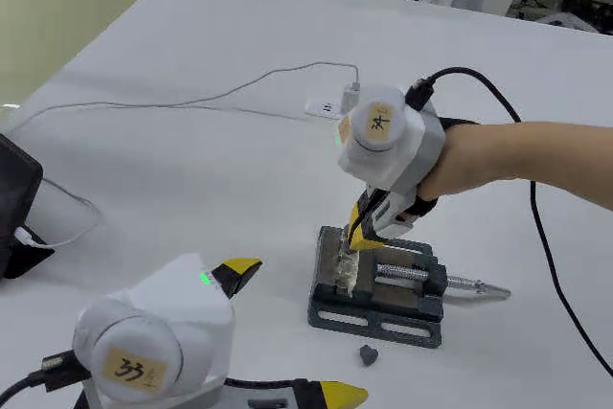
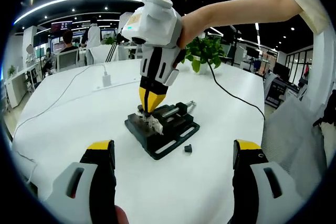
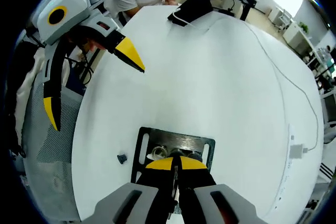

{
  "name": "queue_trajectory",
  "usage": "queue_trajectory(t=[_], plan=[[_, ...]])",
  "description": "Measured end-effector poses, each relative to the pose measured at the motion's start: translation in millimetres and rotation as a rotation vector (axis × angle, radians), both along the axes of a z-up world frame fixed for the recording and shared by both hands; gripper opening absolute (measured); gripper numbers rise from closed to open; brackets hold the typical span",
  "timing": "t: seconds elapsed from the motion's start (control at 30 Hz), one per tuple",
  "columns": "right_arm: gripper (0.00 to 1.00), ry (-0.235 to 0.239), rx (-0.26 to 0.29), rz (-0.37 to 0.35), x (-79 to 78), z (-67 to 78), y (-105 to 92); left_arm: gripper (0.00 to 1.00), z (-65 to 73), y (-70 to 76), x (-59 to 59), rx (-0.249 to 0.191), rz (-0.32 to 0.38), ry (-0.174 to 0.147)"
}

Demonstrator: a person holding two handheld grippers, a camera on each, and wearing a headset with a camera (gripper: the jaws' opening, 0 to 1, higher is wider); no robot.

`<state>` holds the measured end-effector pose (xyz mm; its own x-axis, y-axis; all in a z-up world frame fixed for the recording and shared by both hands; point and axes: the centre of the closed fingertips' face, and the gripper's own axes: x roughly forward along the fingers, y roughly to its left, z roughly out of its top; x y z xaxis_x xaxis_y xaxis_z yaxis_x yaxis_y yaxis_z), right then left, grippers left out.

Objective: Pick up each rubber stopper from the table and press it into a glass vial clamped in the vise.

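While the left gripper (image 2: 173,150) gapes, the right gripper (image 3: 176,162), tips together, points down onto the vial (image 1: 347,270).

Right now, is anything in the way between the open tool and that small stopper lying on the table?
Nothing visible. The stopper lies alone on the table, just in front of the vise and apart from it. Only bare table separates it from the open left tool. The right tool is shut over the vise, off that path.

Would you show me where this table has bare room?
Free: the stretch between the white cable and the vise, and the far table beyond that cable. Crowded: at the vise, with the right claw above and a stopper beside.
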<state>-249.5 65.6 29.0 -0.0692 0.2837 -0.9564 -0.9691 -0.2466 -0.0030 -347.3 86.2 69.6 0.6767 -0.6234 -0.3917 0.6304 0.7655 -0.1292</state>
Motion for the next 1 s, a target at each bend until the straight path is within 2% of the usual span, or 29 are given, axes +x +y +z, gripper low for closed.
queue_trajectory(t=[0.37,0.47,0.53,0.6,0.7,0.83,0.87,0.97,1.0], plan=[[0.00,-0.051,0.072,-0.019,0.6,1.3,0.8,0.92,3.2,2.2,1.5,0.024,-0.002,-0.003],[0.08,-0.044,0.086,-0.031,0.2,3.1,-2.6,0.92,3.7,3.2,2.5,0.023,0.003,-0.005],[0.19,-0.034,0.109,-0.049,-3.6,4.8,-4.8,0.92,3.5,3.6,2.6,0.024,0.006,-0.006],[0.22,-0.049,0.153,-0.082,-4.1,7.6,-4.9,0.92,3.3,3.7,2.4,0.023,0.007,-0.007],[0.29,-0.031,0.214,-0.139,-12.5,11.7,-5.2,0.92,2.8,4.3,1.9,0.024,0.006,-0.007],[0.36,-0.050,0.283,-0.224,-16.6,16.7,-9.0,0.93,1.9,6.6,1.4,0.030,0.002,-0.009],[0.36,-0.043,0.321,-0.268,-19.1,19.4,-9.0,0.93,2.1,7.4,1.4,0.031,0.000,-0.010],[0.36,-0.033,0.382,-0.337,-26.0,22.9,-13.8,0.93,2.4,9.6,1.9,0.037,-0.005,-0.013],[0.36,-0.036,0.383,-0.351,-27.5,22.7,-17.3,0.93,2.4,10.1,1.9,0.039,-0.007,-0.013]])
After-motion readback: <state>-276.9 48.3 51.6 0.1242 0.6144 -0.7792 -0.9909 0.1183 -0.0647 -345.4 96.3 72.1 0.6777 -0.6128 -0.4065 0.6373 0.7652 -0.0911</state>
